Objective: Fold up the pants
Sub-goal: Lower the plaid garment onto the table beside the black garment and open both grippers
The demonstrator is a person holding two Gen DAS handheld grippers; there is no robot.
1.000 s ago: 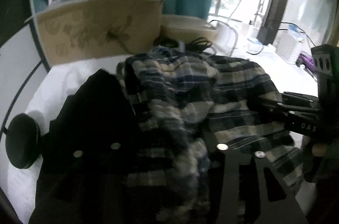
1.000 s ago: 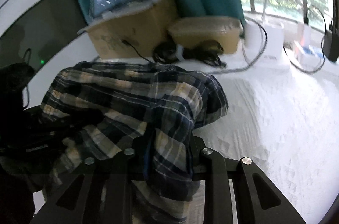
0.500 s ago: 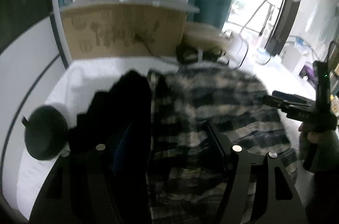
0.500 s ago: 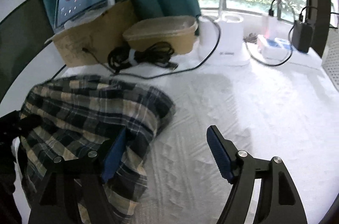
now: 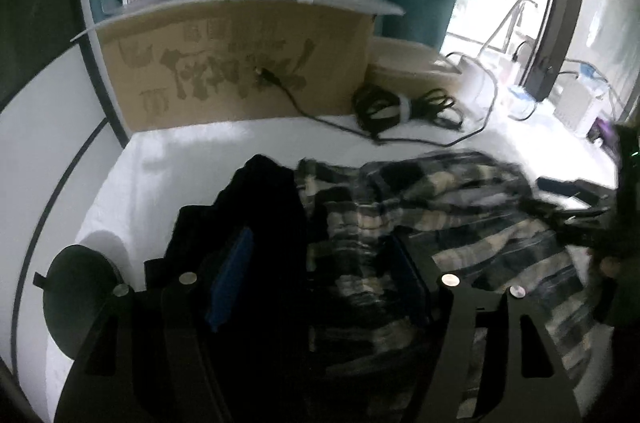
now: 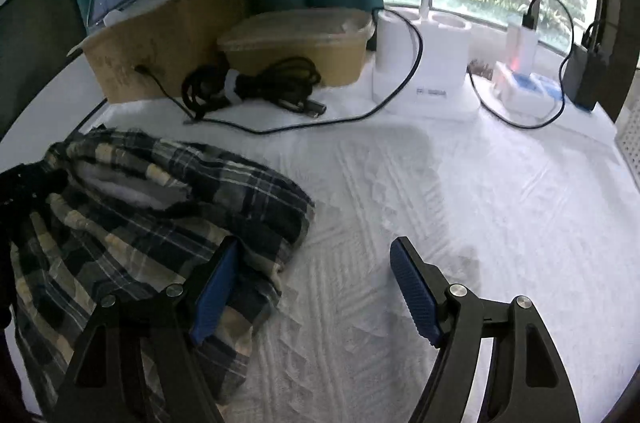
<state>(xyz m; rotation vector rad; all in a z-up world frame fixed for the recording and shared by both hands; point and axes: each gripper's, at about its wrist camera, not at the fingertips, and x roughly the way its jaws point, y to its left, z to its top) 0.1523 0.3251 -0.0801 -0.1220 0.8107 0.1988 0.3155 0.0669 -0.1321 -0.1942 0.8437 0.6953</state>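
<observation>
White tablecloth (image 6: pixel 460 207) holds plaid pants (image 6: pixel 132 219); box print unreadable.

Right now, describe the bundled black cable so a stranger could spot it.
Find the cardboard box at the back of the white tabletop. The bundled black cable lies before it, beside a tan container. Only it is coiled and cinched with a white band.

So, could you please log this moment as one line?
left hand-held gripper: open over plaid pants | right hand-held gripper: open, empty | pants: bunched on white cloth
</observation>
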